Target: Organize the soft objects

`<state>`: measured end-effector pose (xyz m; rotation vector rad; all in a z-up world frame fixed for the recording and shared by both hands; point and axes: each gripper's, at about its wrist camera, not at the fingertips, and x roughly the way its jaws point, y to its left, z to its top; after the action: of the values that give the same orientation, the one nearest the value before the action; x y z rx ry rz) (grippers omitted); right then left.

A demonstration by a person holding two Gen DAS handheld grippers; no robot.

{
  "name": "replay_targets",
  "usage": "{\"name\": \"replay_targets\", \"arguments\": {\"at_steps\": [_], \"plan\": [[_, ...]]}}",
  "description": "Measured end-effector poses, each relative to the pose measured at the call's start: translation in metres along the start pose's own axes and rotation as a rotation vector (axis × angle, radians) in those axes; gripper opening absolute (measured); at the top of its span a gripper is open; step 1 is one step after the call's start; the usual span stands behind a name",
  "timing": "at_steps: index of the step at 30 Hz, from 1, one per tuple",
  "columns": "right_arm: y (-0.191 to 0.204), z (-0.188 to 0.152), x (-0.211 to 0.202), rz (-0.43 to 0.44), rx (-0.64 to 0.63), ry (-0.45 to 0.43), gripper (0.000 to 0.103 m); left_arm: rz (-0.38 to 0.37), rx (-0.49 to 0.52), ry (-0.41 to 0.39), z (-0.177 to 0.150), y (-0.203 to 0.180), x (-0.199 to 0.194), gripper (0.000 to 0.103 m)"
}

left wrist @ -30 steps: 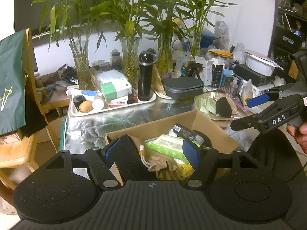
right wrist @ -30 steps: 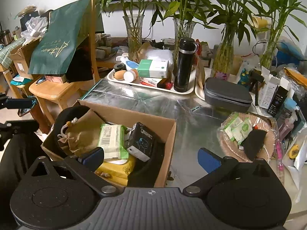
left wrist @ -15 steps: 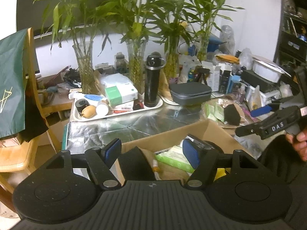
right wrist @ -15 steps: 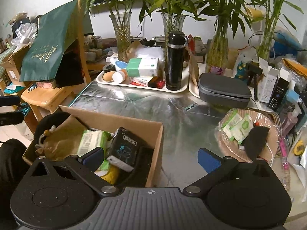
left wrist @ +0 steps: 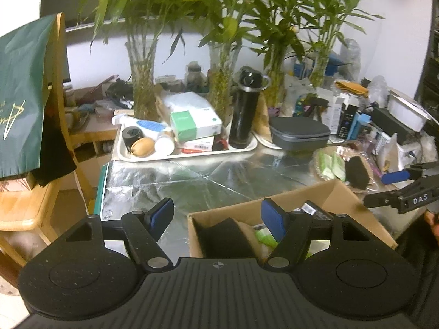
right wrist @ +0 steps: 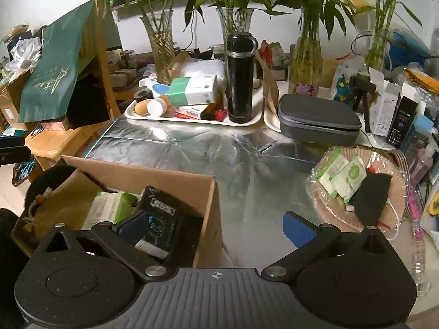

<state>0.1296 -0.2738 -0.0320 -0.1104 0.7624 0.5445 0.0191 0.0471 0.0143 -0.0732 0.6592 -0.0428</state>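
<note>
A cardboard box [right wrist: 153, 172] stands on the foil-covered table, holding a tan drawstring pouch [right wrist: 55, 205], a green-and-white tissue pack [right wrist: 109, 205] and a black packet [right wrist: 162, 213]. My right gripper [right wrist: 216, 227] is open, its jaws astride the box's right wall with nothing gripped. My left gripper [left wrist: 216, 215] is open too, straddling the box [left wrist: 323, 192] at its left corner, near a black soft item [left wrist: 222, 235]. At the right, a woven basket [right wrist: 395, 170] holds green packets and a black face mask [right wrist: 370, 194]. The right gripper's fingers [left wrist: 406, 200] show at the left wrist view's right edge.
A white tray [right wrist: 192, 119] at the back carries a black bottle [right wrist: 240, 82] and a tissue box [right wrist: 192, 90]. A grey zip case [right wrist: 318, 120] lies beside it, with glass vases [right wrist: 160, 46] of bamboo behind. A wooden chair [left wrist: 24, 205] with a green bag stands at the left.
Both grippers have sunk and come closer to the table. The left one has shifted left off the box's middle and the right one has shifted right. Both sets of jaws stand as wide as before.
</note>
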Motion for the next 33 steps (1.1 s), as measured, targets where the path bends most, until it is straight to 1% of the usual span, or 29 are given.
{"name": "replay_targets", "arguments": {"at_steps": [4,9,16,19,23,28,33], "plan": [[-0.007,0.004,0.012,-0.001,0.02,0.012,0.103,0.001,-0.016,0.011,0.001,0.009,0.013,0.07],[-0.013,0.01,0.02,0.018,0.029,0.009,0.103,-0.005,-0.04,0.022,0.005,0.021,0.03,0.07],[-0.025,0.026,0.036,0.035,0.067,0.018,0.103,-0.026,-0.097,0.076,0.011,0.034,0.058,0.07],[-0.031,0.034,0.045,0.049,0.091,0.031,0.103,-0.031,-0.137,0.122,0.015,0.041,0.071,0.07],[-0.037,0.047,0.06,0.058,0.112,0.072,0.103,-0.042,-0.189,0.198,0.02,0.051,0.089,0.07],[-0.043,0.06,0.082,0.081,0.159,0.151,0.103,-0.056,-0.253,0.292,0.025,0.063,0.109,0.07],[-0.046,0.067,0.101,0.103,0.194,0.208,0.103,-0.069,-0.32,0.363,0.027,0.075,0.125,0.069]]}}
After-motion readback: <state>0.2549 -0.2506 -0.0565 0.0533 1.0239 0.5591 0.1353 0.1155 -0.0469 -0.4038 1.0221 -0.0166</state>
